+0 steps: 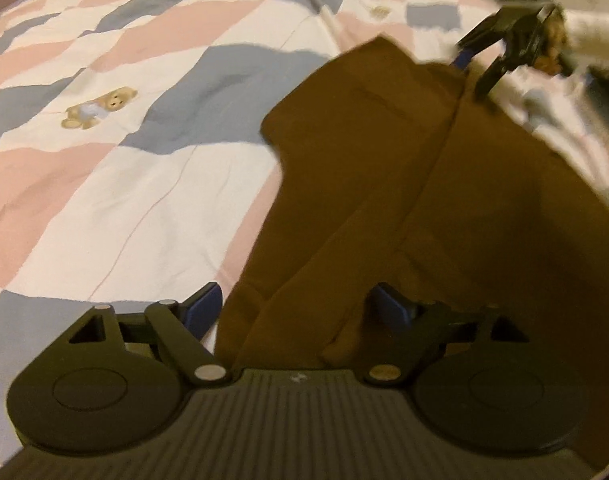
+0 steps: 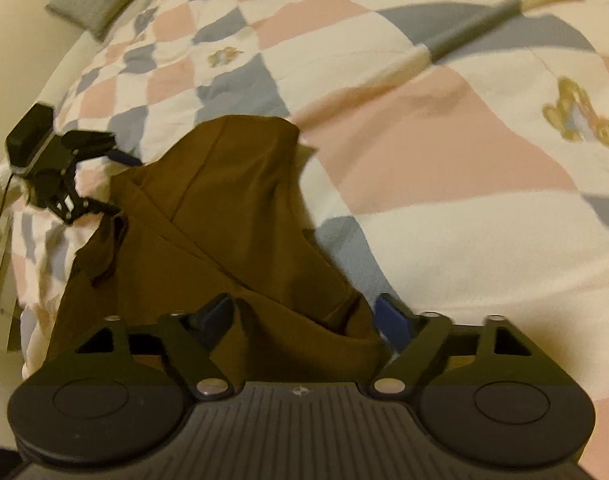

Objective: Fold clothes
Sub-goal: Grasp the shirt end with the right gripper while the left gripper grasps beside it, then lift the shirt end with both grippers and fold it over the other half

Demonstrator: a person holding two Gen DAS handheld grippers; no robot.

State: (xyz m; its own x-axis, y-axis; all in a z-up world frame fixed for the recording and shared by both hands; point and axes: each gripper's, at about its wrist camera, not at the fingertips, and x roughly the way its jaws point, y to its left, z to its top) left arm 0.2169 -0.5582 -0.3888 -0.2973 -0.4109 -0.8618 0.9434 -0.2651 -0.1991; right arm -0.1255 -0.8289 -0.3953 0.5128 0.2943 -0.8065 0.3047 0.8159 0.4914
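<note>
Now both grippers, left gripper (image 1: 296, 308) and right gripper (image 2: 304, 314), spread wide around the brown garment (image 1: 404, 184) edges; open quilt (image 1: 144, 184) beyond.

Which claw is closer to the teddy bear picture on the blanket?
Probably the left. The left claw has the teddy bear just ahead, off its left side. The right claw sits across the brown cloth, farther away.

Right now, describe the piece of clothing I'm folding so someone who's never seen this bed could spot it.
Start from the checked quilt in pink, blue and white with teddy bears. On it lies one brown garment, loosely folded, with both grippers at its edges. It is the only plain dark cloth there; the grey and white rod nearby is thin and stiff.
</note>
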